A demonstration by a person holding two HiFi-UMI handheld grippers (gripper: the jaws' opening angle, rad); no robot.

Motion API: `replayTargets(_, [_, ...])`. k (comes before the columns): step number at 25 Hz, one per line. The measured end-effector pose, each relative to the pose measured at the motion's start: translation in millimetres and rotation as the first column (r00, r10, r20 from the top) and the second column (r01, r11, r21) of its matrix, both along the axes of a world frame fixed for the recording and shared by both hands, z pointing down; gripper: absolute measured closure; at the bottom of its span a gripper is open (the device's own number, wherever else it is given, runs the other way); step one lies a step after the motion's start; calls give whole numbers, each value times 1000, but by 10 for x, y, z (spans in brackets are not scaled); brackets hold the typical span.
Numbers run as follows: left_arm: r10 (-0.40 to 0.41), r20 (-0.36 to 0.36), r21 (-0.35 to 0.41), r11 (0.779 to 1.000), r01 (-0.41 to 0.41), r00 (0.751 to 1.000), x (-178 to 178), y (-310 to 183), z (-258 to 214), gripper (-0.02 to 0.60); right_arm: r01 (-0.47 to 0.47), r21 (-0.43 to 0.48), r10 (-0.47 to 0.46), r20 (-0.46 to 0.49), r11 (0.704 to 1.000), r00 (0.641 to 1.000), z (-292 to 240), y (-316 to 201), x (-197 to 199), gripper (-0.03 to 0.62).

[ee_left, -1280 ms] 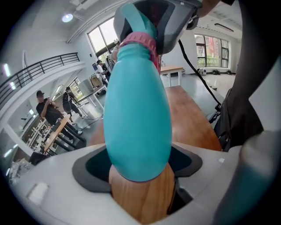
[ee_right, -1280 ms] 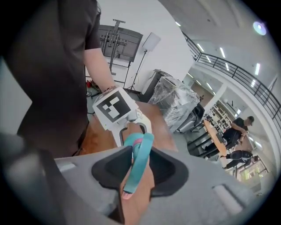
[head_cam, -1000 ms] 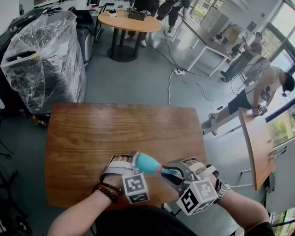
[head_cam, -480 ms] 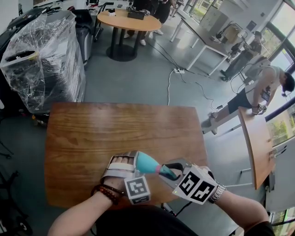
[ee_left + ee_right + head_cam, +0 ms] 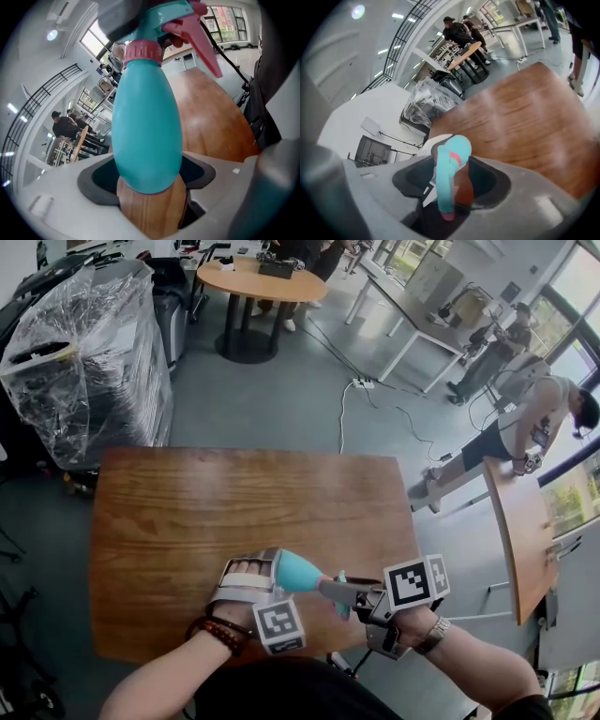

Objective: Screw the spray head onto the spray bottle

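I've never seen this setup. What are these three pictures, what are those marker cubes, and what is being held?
A person holds hand-operated tongs in each hand; the marker cubes are part of them. One picture comes from a camera on the person's head, looking down; the other two ride on the tongs. Nothing shows lying on the wooden table. The left tongs clamp the teal spray bottle above it. The spray head sits on the bottle, between the right tongs, which have just been opening and don't press on it.
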State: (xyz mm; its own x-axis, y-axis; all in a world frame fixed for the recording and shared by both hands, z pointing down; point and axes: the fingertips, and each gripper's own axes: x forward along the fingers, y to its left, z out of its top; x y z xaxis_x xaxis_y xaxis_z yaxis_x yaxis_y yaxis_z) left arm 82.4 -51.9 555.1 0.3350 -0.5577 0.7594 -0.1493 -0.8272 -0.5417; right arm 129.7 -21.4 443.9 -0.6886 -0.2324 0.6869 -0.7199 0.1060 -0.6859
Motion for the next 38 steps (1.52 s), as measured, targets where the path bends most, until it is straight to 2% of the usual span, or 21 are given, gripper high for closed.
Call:
replayTargets(3, [-12, -28, -48, 999, 10, 1000, 1, 8, 64, 170, 57, 77, -56, -27, 995, 998, -109, -2, 17, 353])
replayTargets(5, [-17, -35, -73, 997, 14, 999, -36, -7, 105, 169, 122, 167, -110, -81, 978, 991, -214, -36, 47, 343])
replayTargets(6, [-17, -39, -86, 996, 14, 999, -52, -14, 120, 169, 177, 231, -149, -130, 957, 980, -279, -58, 62, 342])
replayTargets(7, [-15, -44, -101, 995, 11, 999, -65, -15, 131, 169, 255, 305, -200, -200, 918, 959, -352, -75, 69, 342])
replayTargets(8, [-9, -49, -116, 993, 3, 999, -75, -11, 140, 169, 363, 381, -260, -295, 851, 919, -428, -80, 65, 342])
replayTargets(9, [4, -52, -132, 991, -11, 999, -82, 1, 148, 169, 500, 440, -322, -418, 746, 849, -503, -67, 51, 342])
replayTargets(10, [25, -53, -149, 988, -33, 998, -86, 22, 158, 167, 651, 461, -371, -560, 603, 741, -573, -33, 31, 342])
replayTargets(12, [86, -51, -179, 979, -94, 995, -91, 83, 180, 167, 884, 377, -368, -808, 276, 460, -684, 65, -9, 344])
replayTargets(13, [119, -47, -192, 973, -126, 992, -97, 113, 191, 167, 940, 312, -321, -884, 138, 341, -716, 106, -17, 344])
replayTargets(14, [149, -44, -203, 967, -155, 988, -106, 138, 200, 167, 969, 248, -264, -933, 22, 245, -732, 133, -14, 345])
replayTargets(16, [198, -46, -223, 953, -203, 979, -120, 181, 206, 167, 983, 99, -133, -988, -155, 78, -708, 152, 40, 350])
replayTargets(18, [232, -59, -246, 939, -240, 971, -119, 223, 204, 167, 948, -100, 26, -995, -302, -97, -617, 155, 105, 352])
replayTargets(19, [247, -66, -260, 931, -255, 967, -114, 246, 207, 166, 907, -195, 107, -980, -374, -166, -567, 175, 90, 353])
replayTargets(20, [261, -71, -276, 922, -270, 963, -106, 272, 212, 167, 858, -263, 175, -963, -442, -205, -516, 220, 40, 352])
replayTargets(21, [276, -74, -293, 913, -285, 958, -98, 304, 218, 166, 809, -304, 225, -950, -503, -217, -456, 289, -16, 352])
replayTargets(23, [314, -70, -322, 891, -319, 947, -82, 373, 230, 166, 713, -348, 287, -934, -608, -212, -348, 443, -110, 349])
replayTargets(24, [334, -64, -335, 881, -335, 940, -73, 408, 237, 166, 669, -363, 303, -929, -649, -211, -307, 499, -137, 338])
replayTargets(26, [366, -64, -357, 860, -364, 928, -41, 480, 238, 166, 600, -382, 315, -924, -703, -219, -237, 570, -149, 316])
replayTargets(30, [401, -82, -371, 837, -401, 912, 53, 584, 198, 166, 517, -395, 296, -917, -759, -266, -71, 697, -120, 316])
replayTargets(33, [416, -95, -364, 831, -420, 905, 120, 636, 131, 166, 498, -382, 260, -918, -779, -298, 67, 781, -92, 334])
replayTargets(38, [430, -104, -331, 835, -439, 897, 207, 671, 71, 167, 530, -360, 240, -929, -767, -282, 85, 751, -111, 448])
